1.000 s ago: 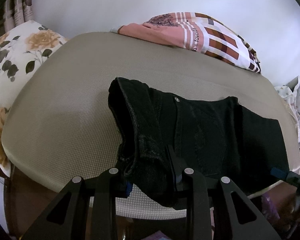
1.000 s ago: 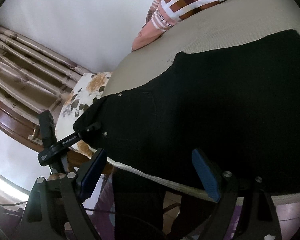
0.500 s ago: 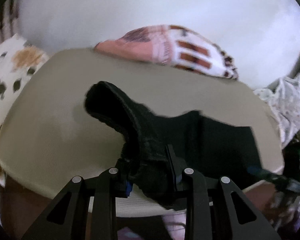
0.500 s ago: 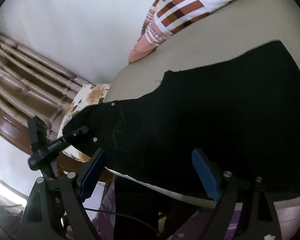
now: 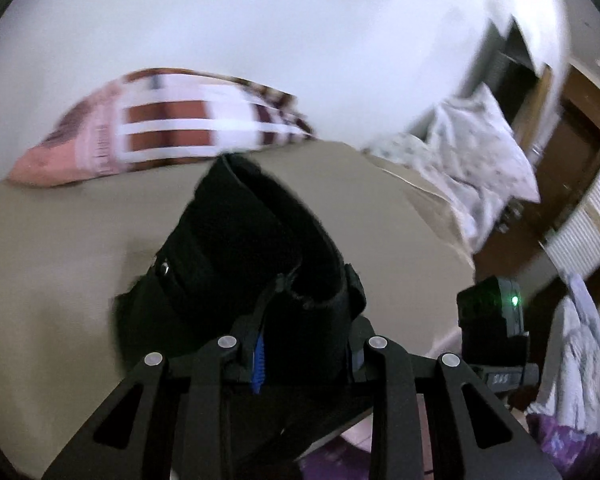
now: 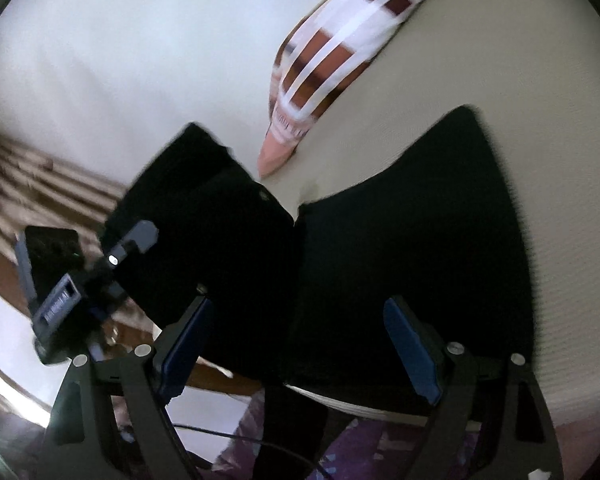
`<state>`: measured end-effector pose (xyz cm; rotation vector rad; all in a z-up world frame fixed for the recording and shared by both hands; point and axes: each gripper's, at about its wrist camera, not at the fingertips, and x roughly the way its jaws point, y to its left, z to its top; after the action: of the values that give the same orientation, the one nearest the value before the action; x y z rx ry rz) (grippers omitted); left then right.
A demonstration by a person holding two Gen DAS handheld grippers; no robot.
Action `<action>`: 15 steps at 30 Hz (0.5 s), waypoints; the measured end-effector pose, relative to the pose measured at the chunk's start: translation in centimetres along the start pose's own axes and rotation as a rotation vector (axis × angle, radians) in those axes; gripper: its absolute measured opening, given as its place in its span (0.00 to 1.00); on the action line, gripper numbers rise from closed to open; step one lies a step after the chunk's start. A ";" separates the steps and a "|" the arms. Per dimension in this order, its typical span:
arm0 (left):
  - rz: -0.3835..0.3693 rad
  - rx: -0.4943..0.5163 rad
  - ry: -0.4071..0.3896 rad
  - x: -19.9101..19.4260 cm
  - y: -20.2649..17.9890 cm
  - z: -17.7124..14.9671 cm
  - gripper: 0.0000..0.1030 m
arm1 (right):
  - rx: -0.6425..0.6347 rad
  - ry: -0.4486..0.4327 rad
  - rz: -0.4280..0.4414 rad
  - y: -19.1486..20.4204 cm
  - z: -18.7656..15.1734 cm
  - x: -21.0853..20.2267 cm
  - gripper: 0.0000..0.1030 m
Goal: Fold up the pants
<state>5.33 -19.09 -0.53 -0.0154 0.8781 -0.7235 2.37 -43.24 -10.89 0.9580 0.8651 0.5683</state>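
Black pants (image 6: 412,240) lie on a beige bed (image 6: 540,112). My left gripper (image 5: 306,344) is shut on the waist end of the pants (image 5: 252,248) and holds it lifted above the mattress (image 5: 60,248), swung over toward the leg end. In the right wrist view the left gripper (image 6: 112,268) shows at the left with the raised waist part (image 6: 204,216) standing up in a fold. My right gripper (image 6: 300,344) is open and empty at the bed's near edge, its blue pads (image 6: 412,340) over the flat half of the pants.
A brown, pink and white checked pillow (image 5: 168,128) lies at the far side of the bed by the white wall. White patterned bedding (image 5: 472,160) is heaped at the right, with wooden furniture (image 5: 572,136) behind. The right gripper's body (image 5: 492,320) shows at the bed's right edge.
My left gripper has lifted the waist end and carried it to the right over the rest of the pants. The right gripper stayed open at the bed edge.
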 end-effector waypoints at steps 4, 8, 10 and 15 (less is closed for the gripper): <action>-0.067 0.054 0.060 5.4 -2.0 -0.5 0.28 | 0.068 -0.053 0.040 -2.6 0.3 -3.0 0.86; -0.114 0.059 0.130 8.4 -2.7 -1.4 0.28 | 0.118 -0.080 0.090 -4.1 0.0 -4.3 0.87; -0.129 0.077 0.141 9.1 -3.3 -1.8 0.29 | 0.137 -0.086 0.115 -4.7 0.0 -4.5 0.87; -0.170 0.100 0.163 10.1 -4.1 -2.3 0.29 | 0.213 -0.107 0.189 -6.3 -0.2 -5.1 0.88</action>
<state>5.62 -27.51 -7.85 0.0595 1.0031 -0.9375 -0.25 -49.95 -14.57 1.2622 0.7540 0.5880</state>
